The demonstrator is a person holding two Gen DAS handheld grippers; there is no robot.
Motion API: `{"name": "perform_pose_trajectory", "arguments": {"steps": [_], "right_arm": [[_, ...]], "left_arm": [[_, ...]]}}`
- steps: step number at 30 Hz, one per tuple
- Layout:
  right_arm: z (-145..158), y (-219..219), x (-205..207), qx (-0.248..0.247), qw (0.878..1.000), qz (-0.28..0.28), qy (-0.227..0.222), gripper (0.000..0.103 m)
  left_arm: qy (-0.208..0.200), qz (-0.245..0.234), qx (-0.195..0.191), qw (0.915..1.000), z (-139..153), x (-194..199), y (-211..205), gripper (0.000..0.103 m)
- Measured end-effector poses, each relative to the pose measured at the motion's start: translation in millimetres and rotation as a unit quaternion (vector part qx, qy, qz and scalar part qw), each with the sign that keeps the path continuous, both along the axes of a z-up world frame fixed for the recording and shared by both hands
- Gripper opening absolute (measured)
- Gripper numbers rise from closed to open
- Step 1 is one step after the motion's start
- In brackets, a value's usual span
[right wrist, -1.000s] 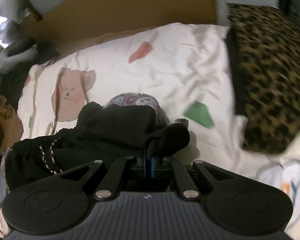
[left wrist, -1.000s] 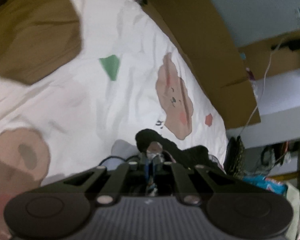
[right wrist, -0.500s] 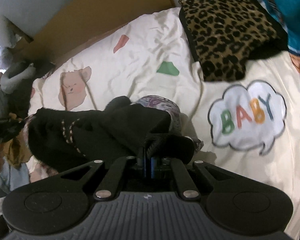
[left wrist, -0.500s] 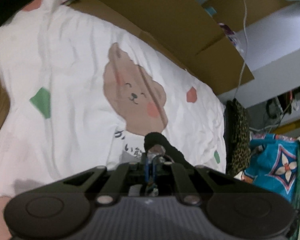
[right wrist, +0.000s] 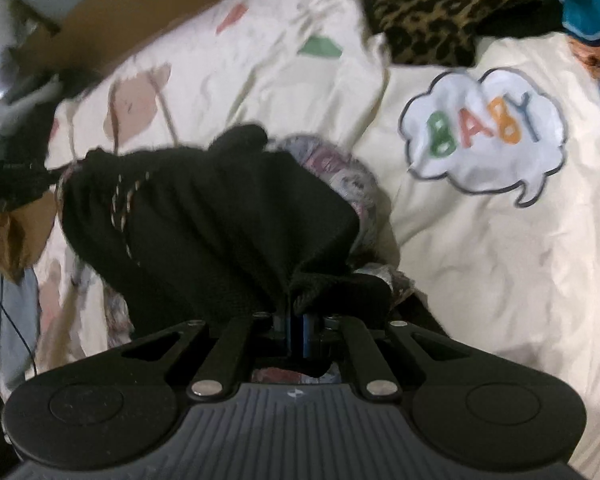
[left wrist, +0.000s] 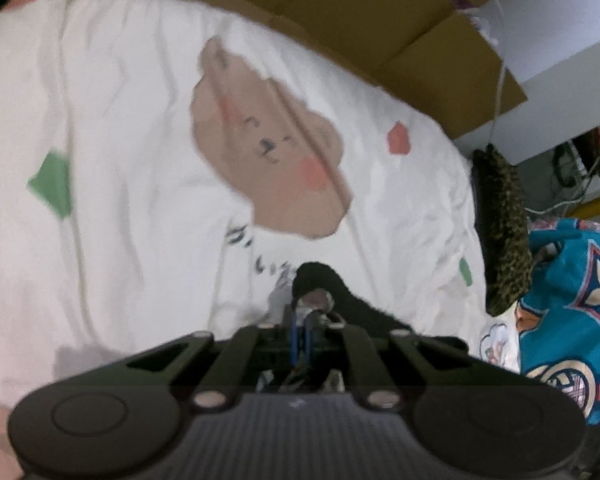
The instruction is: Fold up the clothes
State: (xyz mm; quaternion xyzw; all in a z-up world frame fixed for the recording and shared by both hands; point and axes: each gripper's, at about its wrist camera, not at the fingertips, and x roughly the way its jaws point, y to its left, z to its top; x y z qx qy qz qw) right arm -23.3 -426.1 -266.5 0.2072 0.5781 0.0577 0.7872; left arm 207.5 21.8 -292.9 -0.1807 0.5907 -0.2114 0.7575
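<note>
Both sets of jaws closed on one black knitted garment (right wrist: 204, 216): left gripper (left wrist: 300, 320) pinching a corner, right gripper (right wrist: 296, 312) clamping a bunched edge, above white cartoon-print bedsheet (left wrist: 140, 200).

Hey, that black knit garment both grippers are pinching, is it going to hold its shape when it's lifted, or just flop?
Probably flop: the black knit garment sags in soft folds from the right gripper over the bedsheet. It looks thick, so likely somewhat heavy for cloth. The left gripper pinches only a small bunched edge, which the fuzzy knit probably keeps from slipping.
</note>
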Motion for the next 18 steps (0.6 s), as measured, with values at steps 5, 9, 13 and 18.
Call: {"name": "perform_pose_trajectory", "arguments": {"steps": [5, 9, 13, 18], "right_arm": [[-1.1, 3.5, -3.0, 0.0, 1.0, 0.013, -0.018, 0.009], [12.7, -10.0, -6.0, 0.014, 1.0, 0.009, -0.023, 0.018], [34.0, -20.7, -7.6, -0.001, 0.999, 0.011, -0.033, 0.034], [63.7, -26.6, -1.7, -0.017, 0.998, 0.019, -0.066, 0.044]], "left_arm": [[0.013, 0.017, -0.003, 0.9998, -13.6, -14.2, 20.4, 0.004], [0.011, 0.024, -0.008, 0.9996, -15.8, -18.1, 24.2, 0.004], [0.006, 0.027, -0.011, 0.9995, -16.6, -19.6, 24.6, 0.005], [0.0, 0.031, -0.015, 0.9994, -17.5, -21.5, 25.1, 0.006]]}}
